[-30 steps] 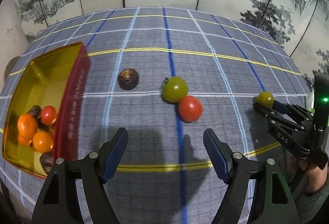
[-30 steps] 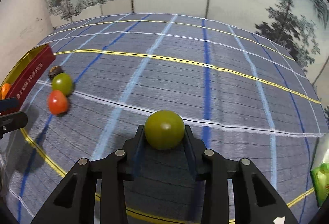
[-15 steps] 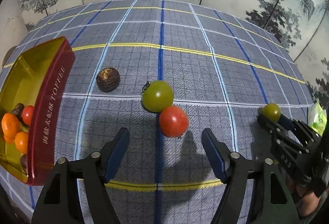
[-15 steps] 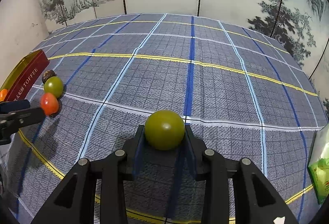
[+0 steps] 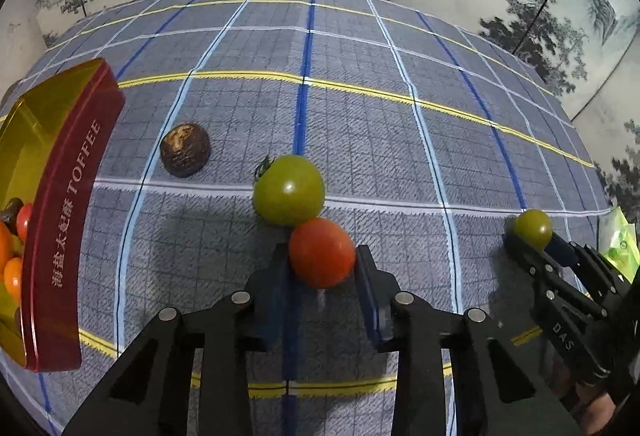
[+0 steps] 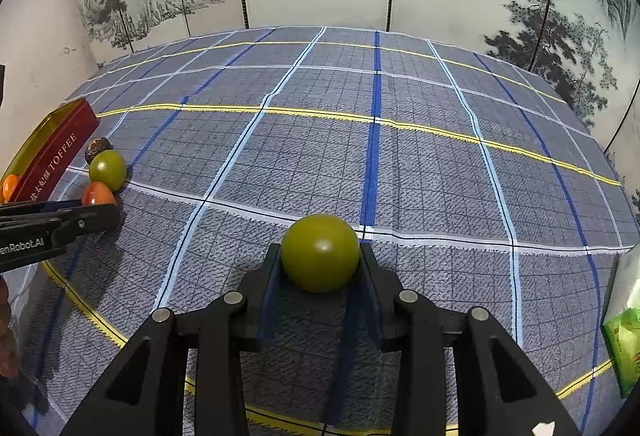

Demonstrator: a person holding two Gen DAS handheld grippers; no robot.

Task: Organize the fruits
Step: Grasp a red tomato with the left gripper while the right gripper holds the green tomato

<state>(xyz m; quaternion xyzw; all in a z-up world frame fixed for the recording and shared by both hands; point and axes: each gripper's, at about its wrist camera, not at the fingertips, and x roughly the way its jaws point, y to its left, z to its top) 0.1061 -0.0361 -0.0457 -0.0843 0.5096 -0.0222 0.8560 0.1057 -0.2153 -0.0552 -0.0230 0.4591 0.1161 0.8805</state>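
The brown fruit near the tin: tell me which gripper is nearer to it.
Left. The left gripper is close by the brown fruit, shut on the red tomato; the right gripper sits far off, holding a green fruit.

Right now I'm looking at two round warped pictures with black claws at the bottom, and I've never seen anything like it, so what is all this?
There is no robot here. A person holds a two-finger gripper in each hand, and each gripper carries a wide-angle camera looking forward along its fingers, which bends the picture.

One picture comes from the left gripper. Its fingers sit on either side of a red tomato, which touches a larger green tomato behind it. A dark brown fruit lies further left, and a red toffee tin at the edge already holds orange and red fruit.

The other picture comes from the right gripper, which is shut on a small green fruit. Everything sits on a blue checked cloth. A green packet shows at the right edge.
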